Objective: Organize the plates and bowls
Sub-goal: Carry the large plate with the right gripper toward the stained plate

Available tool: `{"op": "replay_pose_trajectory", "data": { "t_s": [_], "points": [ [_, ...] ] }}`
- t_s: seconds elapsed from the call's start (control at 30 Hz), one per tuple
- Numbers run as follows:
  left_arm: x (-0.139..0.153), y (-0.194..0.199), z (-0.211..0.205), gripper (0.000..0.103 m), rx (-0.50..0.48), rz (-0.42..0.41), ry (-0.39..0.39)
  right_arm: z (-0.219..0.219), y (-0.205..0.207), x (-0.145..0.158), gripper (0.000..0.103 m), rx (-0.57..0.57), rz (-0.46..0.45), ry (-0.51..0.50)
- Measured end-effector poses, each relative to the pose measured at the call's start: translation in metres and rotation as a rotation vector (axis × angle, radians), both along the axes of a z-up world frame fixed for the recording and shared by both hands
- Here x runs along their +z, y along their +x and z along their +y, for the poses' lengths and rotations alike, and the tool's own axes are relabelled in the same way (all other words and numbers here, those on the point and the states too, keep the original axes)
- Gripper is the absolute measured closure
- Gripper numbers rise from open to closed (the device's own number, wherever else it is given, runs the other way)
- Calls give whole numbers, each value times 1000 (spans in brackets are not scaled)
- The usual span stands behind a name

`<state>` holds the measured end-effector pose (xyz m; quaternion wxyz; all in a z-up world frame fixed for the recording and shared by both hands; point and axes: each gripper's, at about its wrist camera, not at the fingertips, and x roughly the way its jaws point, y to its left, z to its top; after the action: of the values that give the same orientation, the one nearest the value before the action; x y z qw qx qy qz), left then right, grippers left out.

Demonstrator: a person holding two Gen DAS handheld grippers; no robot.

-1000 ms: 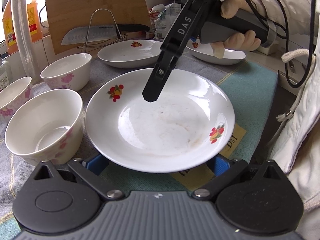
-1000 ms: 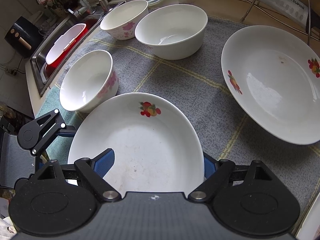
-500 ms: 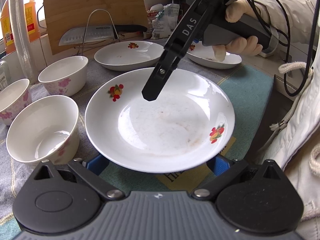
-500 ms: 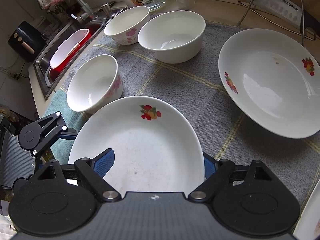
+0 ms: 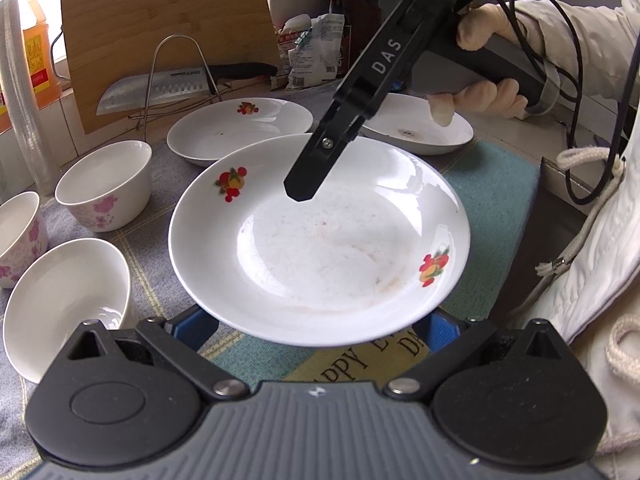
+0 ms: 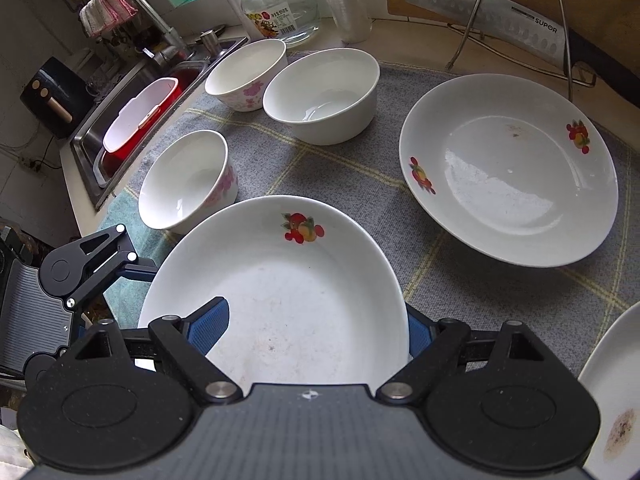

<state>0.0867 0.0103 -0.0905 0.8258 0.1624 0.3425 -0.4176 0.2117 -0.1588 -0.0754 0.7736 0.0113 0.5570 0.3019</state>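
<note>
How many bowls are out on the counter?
3. One bowl sits beside the fruit-patterned plate; a pink-flowered bowl and a plain bowl stand together behind it. Others may be out of view.

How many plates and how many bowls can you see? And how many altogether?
White fruit-print ceramic plates: 3 (held one, back one, right one)
White ceramic bowls: 3 (back one, left one, near one)
Total: 6

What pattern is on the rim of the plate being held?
Red and yellow fruit motifs on the white plate; clearest in the left wrist view.
</note>
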Motion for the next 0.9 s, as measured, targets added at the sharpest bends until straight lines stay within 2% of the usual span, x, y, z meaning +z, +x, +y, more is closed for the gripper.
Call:
{"op": "replay_pose_trajectory", "data": {
  "t_s": [0.9],
  "points": [
    [21, 23, -92, 2, -131, -16, 14, -98, -4, 23, 11, -170, -75, 33]
  ]
}}
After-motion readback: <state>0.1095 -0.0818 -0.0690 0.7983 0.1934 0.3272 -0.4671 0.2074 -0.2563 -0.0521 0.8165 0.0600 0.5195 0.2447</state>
